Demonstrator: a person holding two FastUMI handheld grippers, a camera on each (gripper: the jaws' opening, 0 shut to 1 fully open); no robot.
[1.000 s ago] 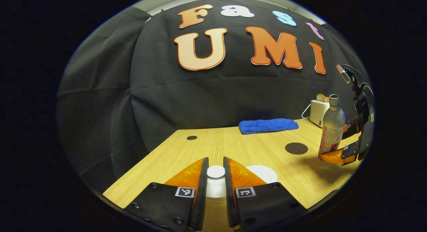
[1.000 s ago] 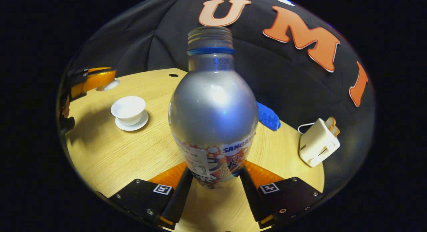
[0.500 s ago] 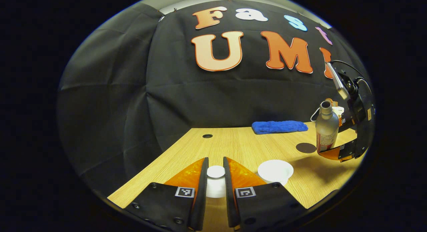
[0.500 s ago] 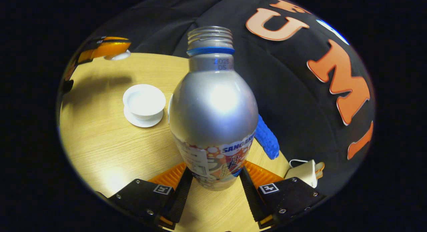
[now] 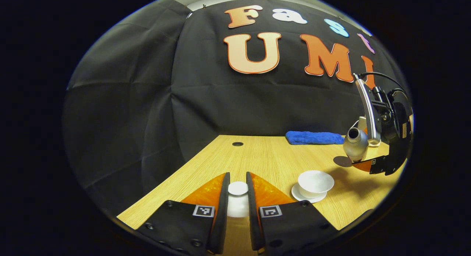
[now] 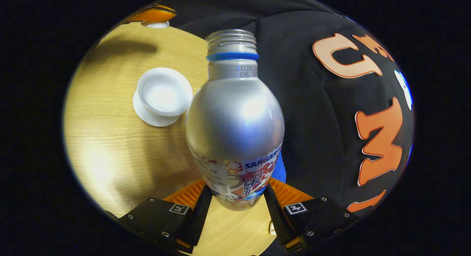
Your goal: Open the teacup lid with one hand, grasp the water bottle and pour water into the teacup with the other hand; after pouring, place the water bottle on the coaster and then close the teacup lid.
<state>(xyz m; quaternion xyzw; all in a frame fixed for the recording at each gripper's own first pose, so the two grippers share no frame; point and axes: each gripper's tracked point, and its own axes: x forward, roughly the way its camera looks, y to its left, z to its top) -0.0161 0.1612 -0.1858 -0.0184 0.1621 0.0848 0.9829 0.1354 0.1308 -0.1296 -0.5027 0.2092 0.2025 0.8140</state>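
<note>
Both jaws clamped, left gripper on lid, right gripper on tilted water bottle; water could be spilled onto desk if mouth overshoots teacup.

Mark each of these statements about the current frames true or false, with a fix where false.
1. The left gripper holds the teacup lid. True.
2. The teacup is covered. False: it is open, on its saucer.
3. The right gripper grips the water bottle. True.
4. The bottle stands on the coaster. False: it is held tilted above the table.
5. The bottle has its cap on. False: its threaded neck is bare.
</note>
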